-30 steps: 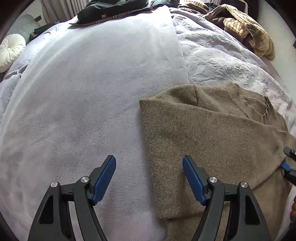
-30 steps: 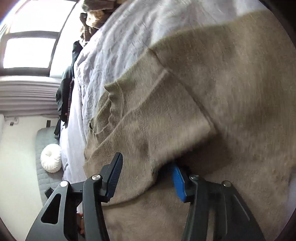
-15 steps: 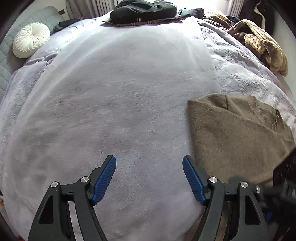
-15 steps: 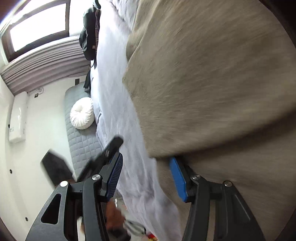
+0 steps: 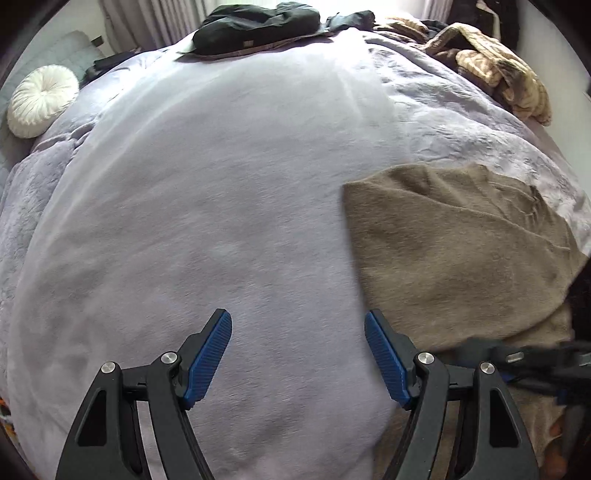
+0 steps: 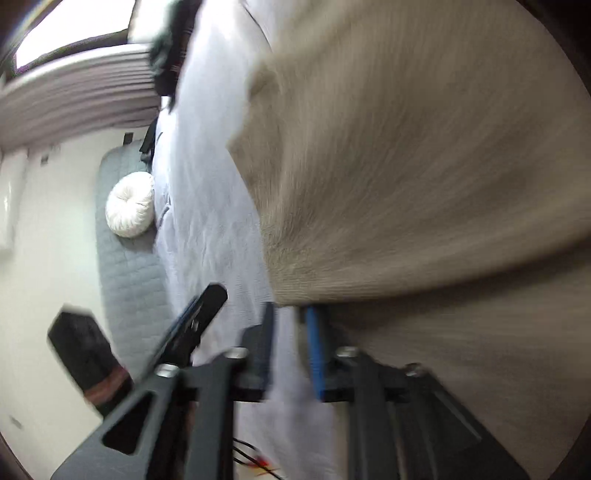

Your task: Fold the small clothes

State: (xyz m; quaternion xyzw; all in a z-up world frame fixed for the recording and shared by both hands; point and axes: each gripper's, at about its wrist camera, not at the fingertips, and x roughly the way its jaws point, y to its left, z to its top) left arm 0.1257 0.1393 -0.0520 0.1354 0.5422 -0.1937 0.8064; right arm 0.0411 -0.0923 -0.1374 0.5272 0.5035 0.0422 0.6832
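A tan-brown knit sweater [image 5: 450,258] lies partly folded on the lilac blanket [image 5: 207,206] at the right of the left wrist view. My left gripper [image 5: 297,354] is open and empty over the bare blanket, just left of the sweater's edge. In the blurred right wrist view the sweater [image 6: 424,166] fills the right side. My right gripper [image 6: 291,350] has its jaws close together at the sweater's lower edge; blur hides whether cloth is between them. The right gripper [image 5: 532,362] also shows, blurred, at the lower right of the left wrist view.
A dark garment [image 5: 258,22] lies at the bed's far end. A beige patterned pile of clothes [image 5: 498,66] sits at the far right. A round white cushion [image 5: 40,99] rests on a grey quilted sofa at the left. The cushion [image 6: 129,210] also shows in the right wrist view.
My left gripper has drawn left off the sweater onto bare blanket. My right gripper swung round to the sweater's edge and its jaws narrowed from wide open.
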